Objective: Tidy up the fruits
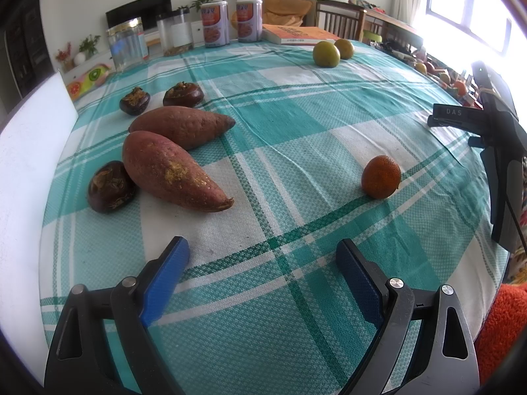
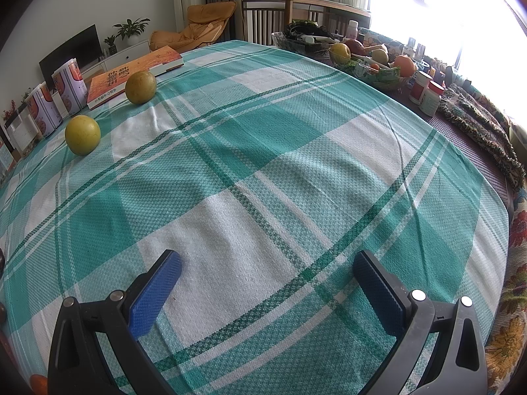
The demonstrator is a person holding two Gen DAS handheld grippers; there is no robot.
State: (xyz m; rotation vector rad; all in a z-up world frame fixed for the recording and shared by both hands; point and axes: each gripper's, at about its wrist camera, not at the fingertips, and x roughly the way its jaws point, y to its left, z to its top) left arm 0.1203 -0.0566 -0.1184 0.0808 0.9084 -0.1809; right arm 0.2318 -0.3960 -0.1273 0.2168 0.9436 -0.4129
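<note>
Left wrist: two sweet potatoes [image 1: 179, 154], three water chestnuts [image 1: 112, 186], one orange [image 1: 380, 176]

A teal checked cloth [image 1: 296, 171] is covering the table. Along its far edge in the left wrist view, two glass jars [image 1: 126, 44] are standing at upper left, two orange-labelled tins [image 1: 214, 23] just right of them, and a book [image 1: 298, 34] is lying flat further right. A dark screen [image 1: 138, 10] is showing behind the jars. In the right wrist view, a yellow chair [image 2: 197, 29] is sitting at top centre
</note>
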